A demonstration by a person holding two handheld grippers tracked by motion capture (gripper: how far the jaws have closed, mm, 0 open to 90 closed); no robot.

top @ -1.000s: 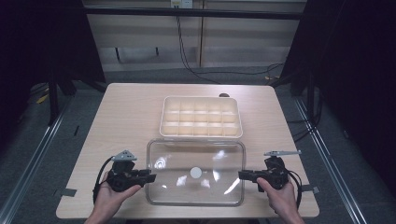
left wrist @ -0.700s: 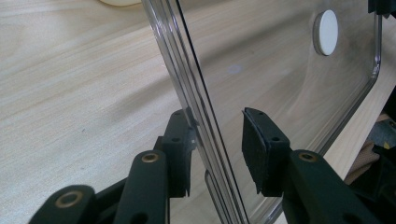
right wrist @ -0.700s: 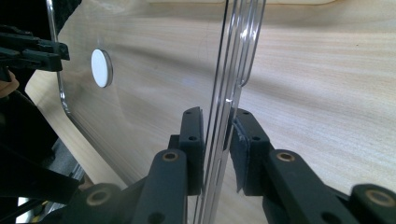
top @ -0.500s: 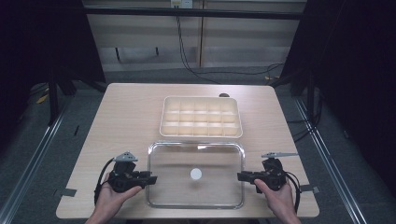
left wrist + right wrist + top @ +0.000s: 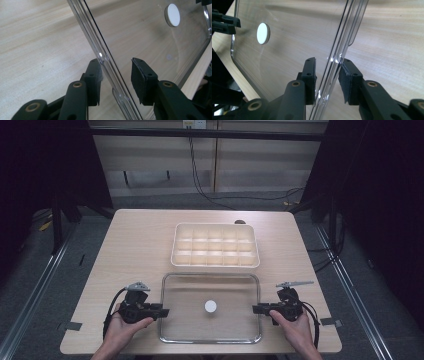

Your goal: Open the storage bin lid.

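The clear lid [image 5: 210, 307] lies flat on the surface [image 5: 135, 245]; the left gripper [image 5: 163, 311] and right gripper [image 5: 256, 309] straddle its opposite edges, jaws parted.

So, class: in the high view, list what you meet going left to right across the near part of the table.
Left tongs → clear lid's left rim → white round knob → lid's right rim → right tongs.
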